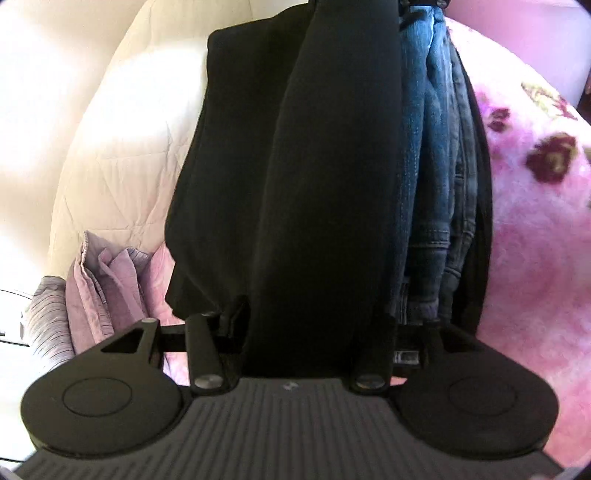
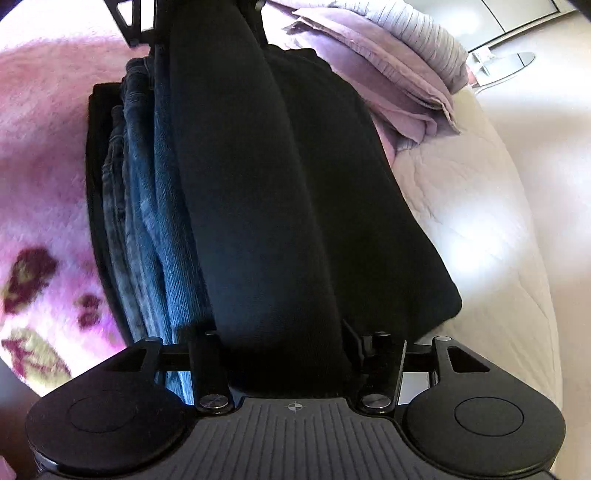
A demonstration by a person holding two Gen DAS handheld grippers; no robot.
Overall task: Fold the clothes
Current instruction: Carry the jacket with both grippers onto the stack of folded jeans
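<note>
A folded black garment [image 1: 325, 166] stretches between my two grippers and hangs above a stack of folded clothes. My left gripper [image 1: 314, 332] is shut on one end of it; its fingers are hidden in the cloth. My right gripper [image 2: 288, 350] is shut on the other end [image 2: 258, 203]. The stack below holds folded blue jeans [image 1: 432, 166] [image 2: 147, 206] and another black piece [image 1: 221, 166] [image 2: 354, 184]. Part of the opposite gripper shows at the top edge of the right wrist view [image 2: 136, 26].
The stack lies on a pink flowered blanket [image 1: 535, 203] [image 2: 40, 184]. A cream quilt [image 1: 122, 147] [image 2: 472, 221] covers the other side. Folded lilac and striped cloths [image 1: 99, 291] [image 2: 391, 62] lie beside the stack. A pale floor [image 2: 535, 110] lies beyond the bed's edge.
</note>
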